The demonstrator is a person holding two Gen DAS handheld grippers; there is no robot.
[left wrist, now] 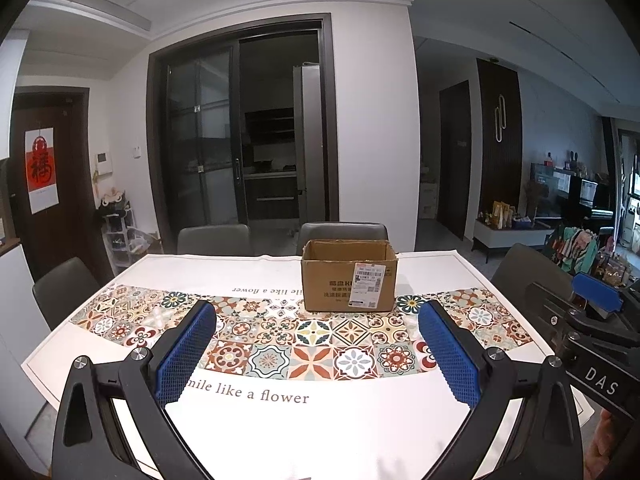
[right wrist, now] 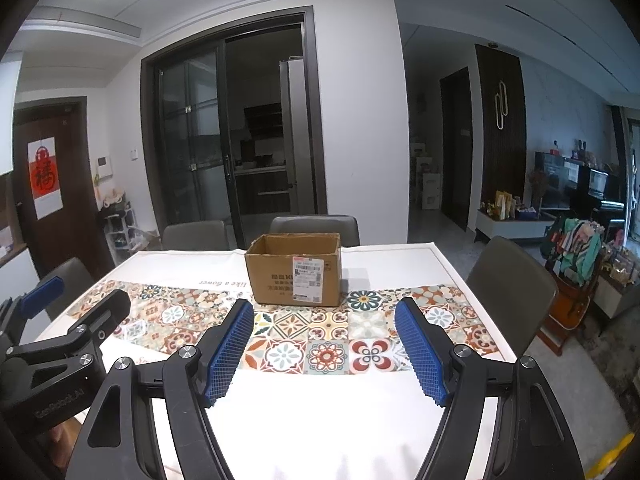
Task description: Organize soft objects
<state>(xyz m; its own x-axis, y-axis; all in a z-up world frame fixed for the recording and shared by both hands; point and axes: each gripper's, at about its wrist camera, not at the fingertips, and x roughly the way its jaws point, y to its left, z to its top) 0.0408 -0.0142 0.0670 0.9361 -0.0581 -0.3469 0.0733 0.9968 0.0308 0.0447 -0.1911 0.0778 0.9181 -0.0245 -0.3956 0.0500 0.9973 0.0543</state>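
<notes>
Standing at the centre of both views is 1 open cardboard box [left wrist: 349,276], upright on the table [left wrist: 320,432] with a white shipping label [left wrist: 368,286] on its near face. The box rests at the far edge of a band of patterned tiles [left wrist: 316,340] printed across the white tablecloth. Its top flaps are open; the inside is not visible from either camera, so its contents cannot be told.

The left gripper [left wrist: 318,354] occupies the lower part of the left wrist view. Its 2 blue ribbed pads [left wrist: 186,354] stand wide apart, with nothing between them but the tablecloth below. It holds nothing. It is well short of the box.

The right gripper [right wrist: 324,350] fills the lower part of the right wrist view. Its 2 blue pads [right wrist: 230,354] are likewise spread wide, with nothing held. It too is well apart from the box, which sits above and slightly left of the gap between the pads.

Each gripper appears in the other's view: the right one at the right edge of the left wrist view, the left one at the lower left of the right wrist view.

No soft objects can be made out on the table in either view.

Printed lettering [left wrist: 248,390] reads "like a flower" along the near side of the cloth. Grey chairs [left wrist: 342,234] stand at the far side of the table, and a dark sliding glass door [left wrist: 240,128] fills the wall behind.
</notes>
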